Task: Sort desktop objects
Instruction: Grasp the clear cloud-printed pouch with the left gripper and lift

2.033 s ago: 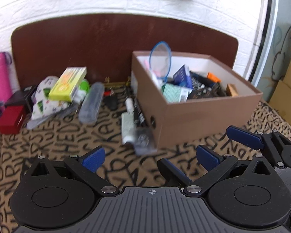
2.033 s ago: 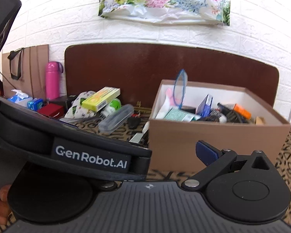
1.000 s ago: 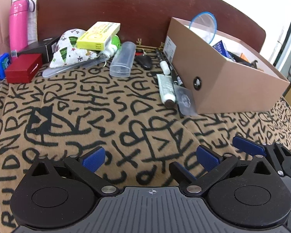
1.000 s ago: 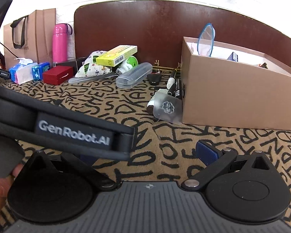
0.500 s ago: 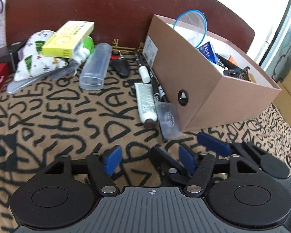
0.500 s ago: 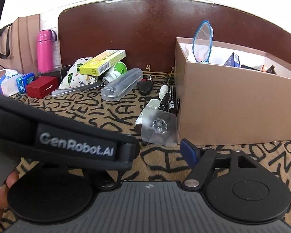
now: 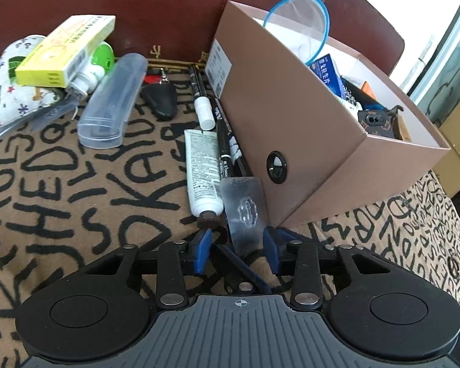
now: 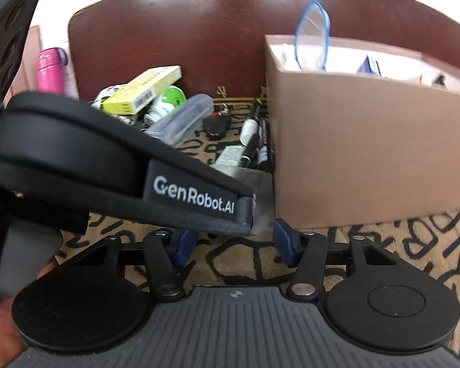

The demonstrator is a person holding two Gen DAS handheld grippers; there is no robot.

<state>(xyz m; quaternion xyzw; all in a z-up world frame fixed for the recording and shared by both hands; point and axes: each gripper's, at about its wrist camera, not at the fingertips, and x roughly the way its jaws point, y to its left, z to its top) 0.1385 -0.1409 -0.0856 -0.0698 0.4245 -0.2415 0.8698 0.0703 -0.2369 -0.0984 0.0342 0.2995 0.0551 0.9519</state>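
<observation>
closing left gripper (image 7: pixel 237 250) and right gripper (image 8: pixel 233 242), half-narrowed, around clear card (image 7: pixel 245 211) beside cardboard box (image 7: pixel 291 141), pads not touching.

Left hand-held gripper (image 7: pixel 237 250) closing around clear plastic piece (image 7: pixel 245 211).

Brightness: both views were well lit by daylight.
Source: light came from the upper right, where a window (image 7: pixel 450 30) burned out to white.
Glare: the brown headboard (image 7: pixel 174 9) carried a pale sheen.
Shadows: soft, short beside the cardboard box (image 7: pixel 306 141).
Sharpness: left view crisp; right view smeared by motion blur.
Distortion: fisheye bending, dark corners.
</observation>
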